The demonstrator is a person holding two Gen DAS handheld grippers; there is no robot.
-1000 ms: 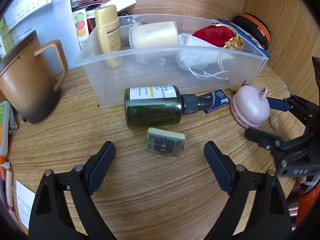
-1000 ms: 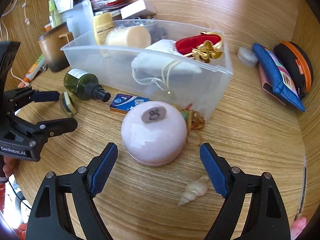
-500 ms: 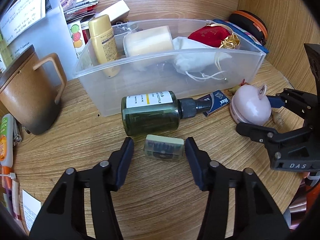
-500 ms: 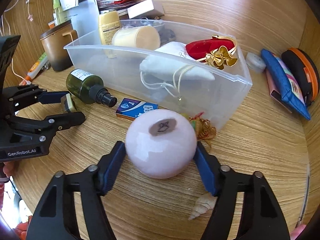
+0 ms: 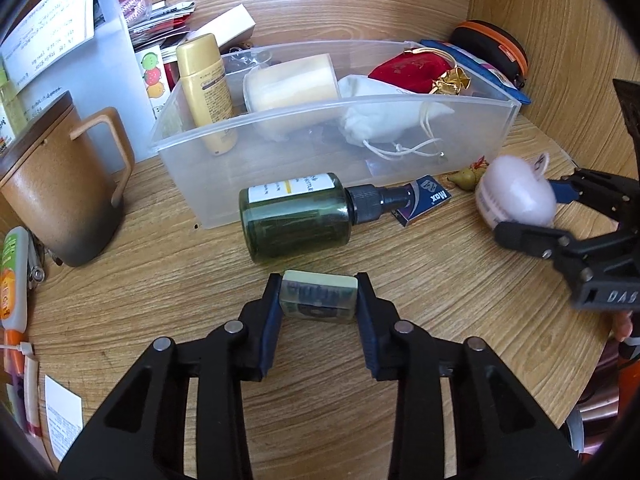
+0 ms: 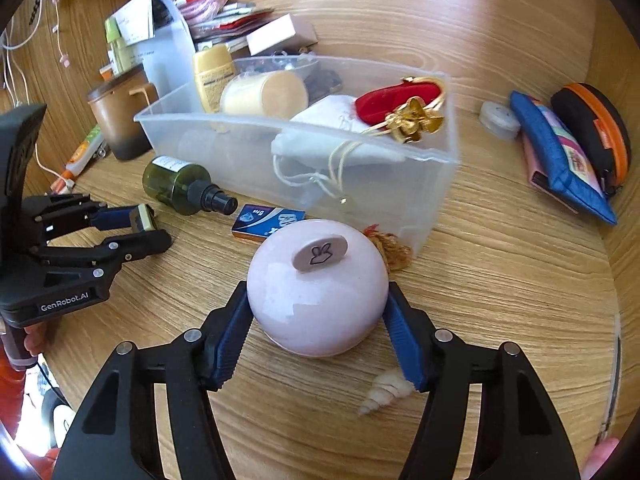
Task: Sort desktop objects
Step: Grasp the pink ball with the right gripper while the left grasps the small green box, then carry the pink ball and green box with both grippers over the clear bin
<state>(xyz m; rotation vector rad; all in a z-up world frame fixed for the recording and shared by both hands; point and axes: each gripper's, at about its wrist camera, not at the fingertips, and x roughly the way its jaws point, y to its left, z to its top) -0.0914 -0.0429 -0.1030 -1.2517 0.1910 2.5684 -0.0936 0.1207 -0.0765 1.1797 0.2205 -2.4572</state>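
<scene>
Grasp step: my left gripper (image 5: 318, 300), jaws just closing, clamps the small green block (image 5: 317, 297) on the tabletop (image 5: 440, 292), right gripper (image 6: 318, 312) grips the pink jar (image 6: 316, 292); next, I'd judge: lift both into clear bin (image 5: 304, 160) w/o knocking the green bottle (image 5: 296, 216).

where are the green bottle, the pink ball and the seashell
green bottle (image 5: 296, 218), left wrist view, on its glass body
pink ball (image 6: 316, 292), right wrist view, on its rounded front
seashell (image 6: 384, 392), right wrist view, on its spiral middle
</scene>
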